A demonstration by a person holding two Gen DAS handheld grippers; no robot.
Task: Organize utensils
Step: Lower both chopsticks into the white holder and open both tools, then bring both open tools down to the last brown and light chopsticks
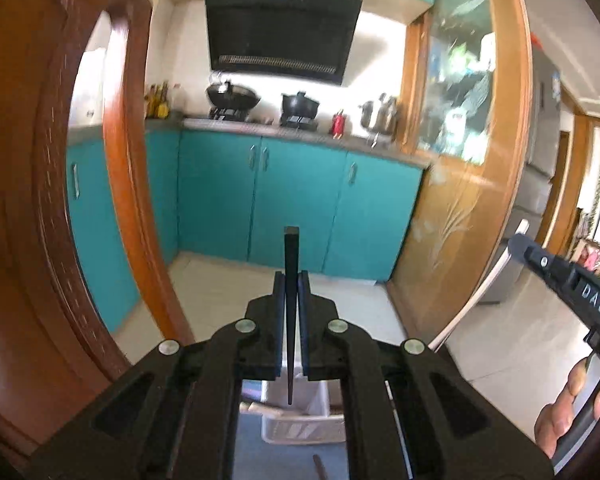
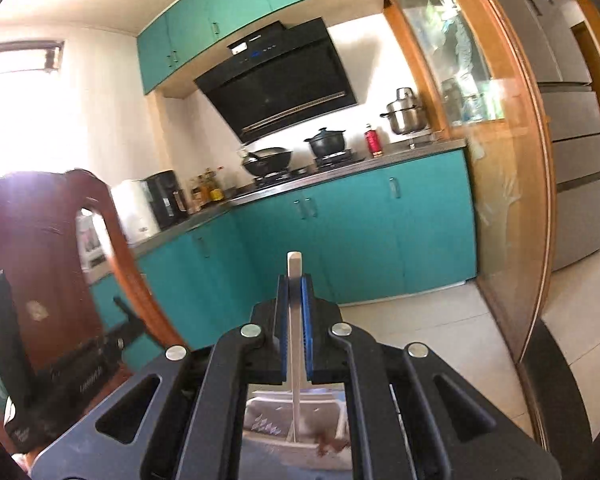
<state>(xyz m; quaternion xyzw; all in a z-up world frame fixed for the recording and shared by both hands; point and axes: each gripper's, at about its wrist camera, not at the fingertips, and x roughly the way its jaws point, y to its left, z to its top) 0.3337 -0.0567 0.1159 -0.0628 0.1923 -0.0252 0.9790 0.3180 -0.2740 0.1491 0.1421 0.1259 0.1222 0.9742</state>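
Observation:
My left gripper (image 1: 291,277) is shut on a black chopstick (image 1: 291,252) that stands upright between the pads, thick end up and thin tip hanging below the jaws. My right gripper (image 2: 295,280) is shut on a white chopstick (image 2: 295,266), held the same way. Both are raised well above a white plastic basket (image 1: 300,430), which shows through the gripper frames; the same basket (image 2: 260,408) lies under the right gripper. In the left wrist view the right gripper (image 1: 518,242) appears at the right edge with its white chopstick (image 1: 480,292) slanting down, and a hand (image 1: 568,404) holds it.
A brown utensil tip (image 1: 319,467) lies on the blue table top (image 1: 252,452) in front of the basket. A dark wooden chair back (image 1: 40,200) rises close on the left. A wood-framed glass door (image 1: 464,152) stands to the right. Teal kitchen cabinets (image 1: 292,200) and a stove are far ahead.

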